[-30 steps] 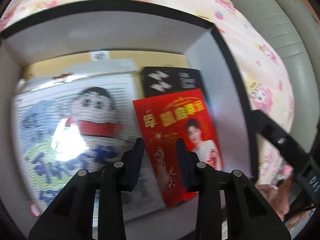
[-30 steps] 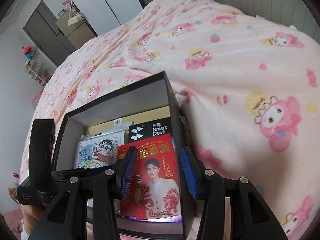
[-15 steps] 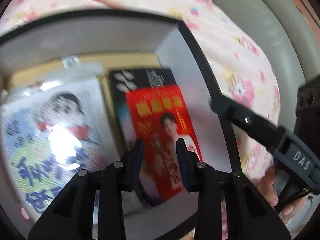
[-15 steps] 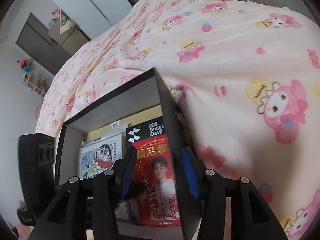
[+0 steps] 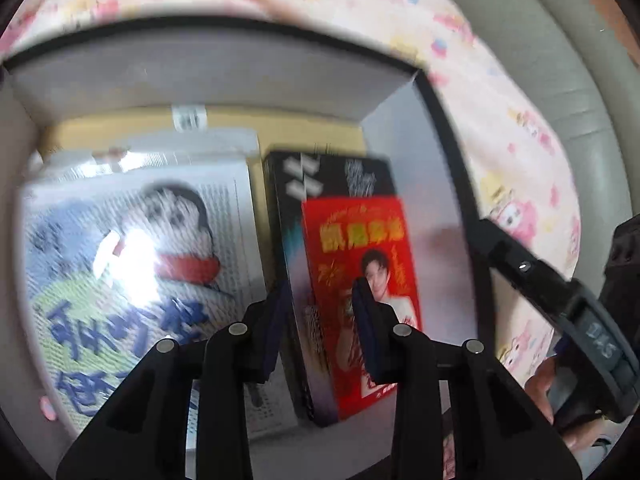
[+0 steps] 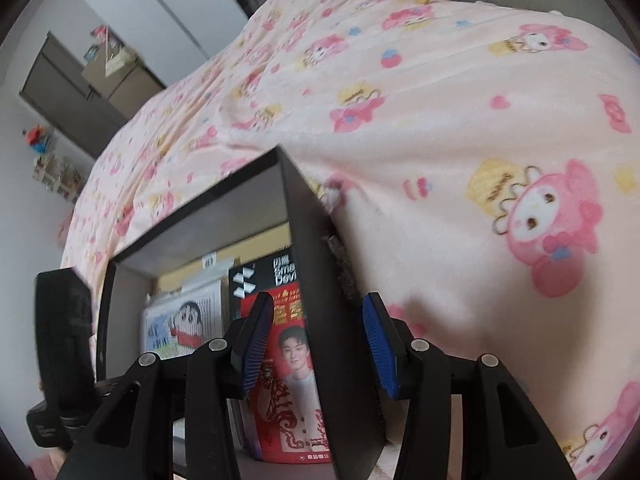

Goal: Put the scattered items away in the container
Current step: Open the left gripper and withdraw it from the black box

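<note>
A black box (image 5: 452,128) with grey inner walls sits on the pink bedspread. Inside it lie a red box with a man's portrait (image 5: 360,264), a black box with white marks (image 5: 320,176) under it, and a cartoon-boy packet (image 5: 132,248). My left gripper (image 5: 320,328) is open over the box, above the red box's left edge, holding nothing. My right gripper (image 6: 316,344) is open and straddles the box's right wall (image 6: 320,320) without gripping it. The red box (image 6: 292,360) and cartoon packet (image 6: 184,320) also show in the right wrist view.
A pink cartoon-print bedspread (image 6: 440,120) surrounds the box. A grey padded headboard (image 5: 560,60) rises at the right. The right gripper's body and a hand (image 5: 560,320) show beside the box. A wardrobe and dresser (image 6: 80,80) stand far off.
The left gripper has shifted back left over the box, its view blurred. The right gripper has moved right and closer, so its jaws now straddle the box's right wall.
</note>
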Motion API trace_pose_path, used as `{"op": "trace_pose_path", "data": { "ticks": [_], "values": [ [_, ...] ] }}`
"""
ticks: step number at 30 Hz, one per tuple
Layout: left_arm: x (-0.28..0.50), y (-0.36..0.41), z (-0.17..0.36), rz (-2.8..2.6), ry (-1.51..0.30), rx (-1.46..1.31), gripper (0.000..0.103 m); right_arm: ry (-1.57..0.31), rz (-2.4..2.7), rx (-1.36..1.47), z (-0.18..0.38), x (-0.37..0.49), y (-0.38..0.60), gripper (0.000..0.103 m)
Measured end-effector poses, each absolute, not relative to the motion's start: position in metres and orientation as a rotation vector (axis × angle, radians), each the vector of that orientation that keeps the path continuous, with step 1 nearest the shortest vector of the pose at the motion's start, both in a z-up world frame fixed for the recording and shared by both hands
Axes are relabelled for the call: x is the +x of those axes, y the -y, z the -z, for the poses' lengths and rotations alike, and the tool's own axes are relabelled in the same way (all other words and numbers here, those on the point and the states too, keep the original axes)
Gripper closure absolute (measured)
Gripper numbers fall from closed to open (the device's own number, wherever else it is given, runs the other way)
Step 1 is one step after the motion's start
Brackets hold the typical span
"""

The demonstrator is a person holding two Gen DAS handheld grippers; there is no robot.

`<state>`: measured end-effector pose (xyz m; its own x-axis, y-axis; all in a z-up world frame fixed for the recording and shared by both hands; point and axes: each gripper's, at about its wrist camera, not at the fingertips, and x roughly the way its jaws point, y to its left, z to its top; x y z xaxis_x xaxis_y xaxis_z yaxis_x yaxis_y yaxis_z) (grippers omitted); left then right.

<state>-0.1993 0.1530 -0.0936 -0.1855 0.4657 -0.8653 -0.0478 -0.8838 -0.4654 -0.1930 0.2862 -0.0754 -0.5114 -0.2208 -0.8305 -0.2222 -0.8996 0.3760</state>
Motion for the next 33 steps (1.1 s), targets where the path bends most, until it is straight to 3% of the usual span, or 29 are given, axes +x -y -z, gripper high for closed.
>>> {"op": "trace_pose_path", "data": {
  "ticks": [14,22,26,33],
  "values": [
    [-0.244,-0.206,0.101,-2.204,0.225,-1.770,0.072,-0.540,-2.649,-1.588,0.082,-0.201,-0.276,0.060],
    [-0.227,-0.206,0.107,-2.125,0.323,-1.759,0.072,-0.522,-2.647,-1.618,0.084,-0.201,-0.269,0.060],
    [-0.220,-0.204,0.113,-1.981,0.455,-1.772,0.072,-0.522,-2.635,-1.602,0.083,-0.201,-0.271,0.061],
    [-0.208,-0.174,0.085,-2.119,0.409,-1.653,0.072,-0.414,-2.656,-1.554,0.075,-0.196,-0.266,0.061]
  ]
}}
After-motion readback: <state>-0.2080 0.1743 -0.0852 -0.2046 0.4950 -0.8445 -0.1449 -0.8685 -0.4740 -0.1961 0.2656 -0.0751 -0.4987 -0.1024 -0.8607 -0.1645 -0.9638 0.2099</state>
